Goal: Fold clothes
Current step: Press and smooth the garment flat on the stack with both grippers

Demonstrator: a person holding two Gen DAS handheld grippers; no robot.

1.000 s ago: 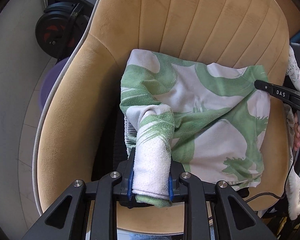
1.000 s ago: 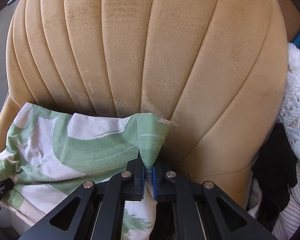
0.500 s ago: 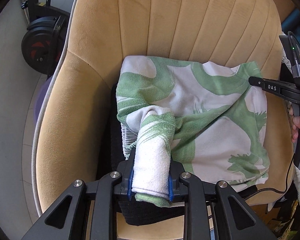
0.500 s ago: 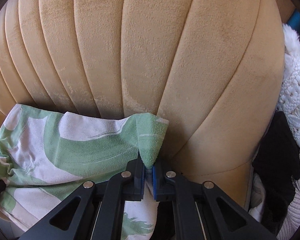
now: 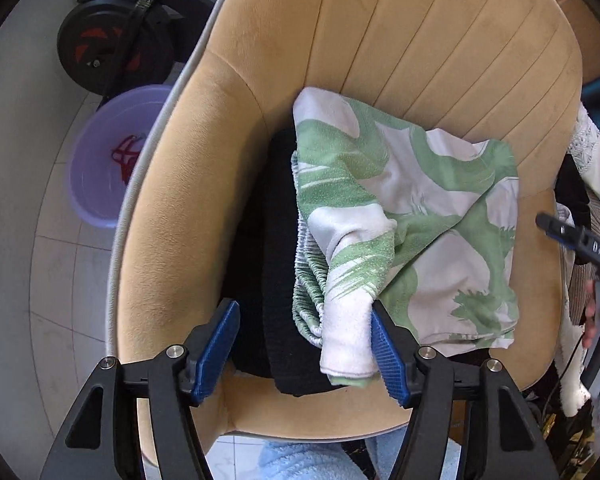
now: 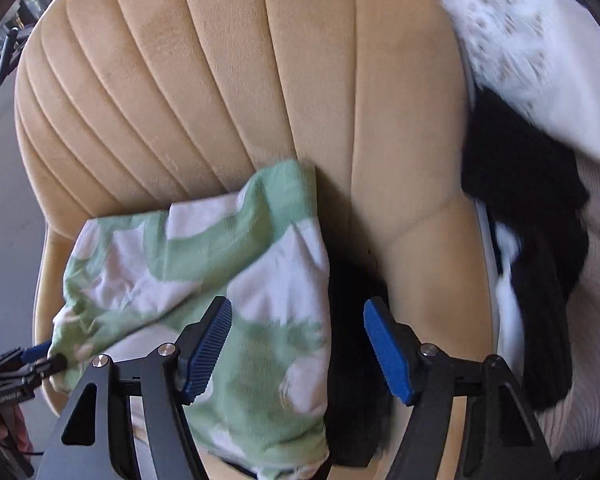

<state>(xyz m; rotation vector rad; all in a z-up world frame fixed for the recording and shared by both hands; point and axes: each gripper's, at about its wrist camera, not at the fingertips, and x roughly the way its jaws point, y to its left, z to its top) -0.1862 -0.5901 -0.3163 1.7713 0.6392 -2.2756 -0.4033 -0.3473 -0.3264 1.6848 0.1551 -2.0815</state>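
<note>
Resting folded on a black garment (image 5: pixel 276 280) in the tan chair (image 5: pixel 172 216), the green-and-white garment (image 5: pixel 432 216) lies free; our left gripper (image 5: pixel 304 344) and right gripper (image 6: pixel 296 352) both gape. Its near-left bunched corner touches one left finger (image 5: pixel 384 356), so we could snag it and undo the fold.

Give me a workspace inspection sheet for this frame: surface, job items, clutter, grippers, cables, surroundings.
Surface: tan velvet channel-backed armchair.
Job's things: green-and-white leaf-print garment folded on the seat, atop a black knit garment.
Clutter: white and black clothes pile over the chair's right side.
Grippers: left gripper open, one pad touching a rolled fold; right gripper open, holding nothing.
Cables: thin black cable under the right gripper.
Surroundings: purple plastic basin, black wheel, tiled floor.
</note>
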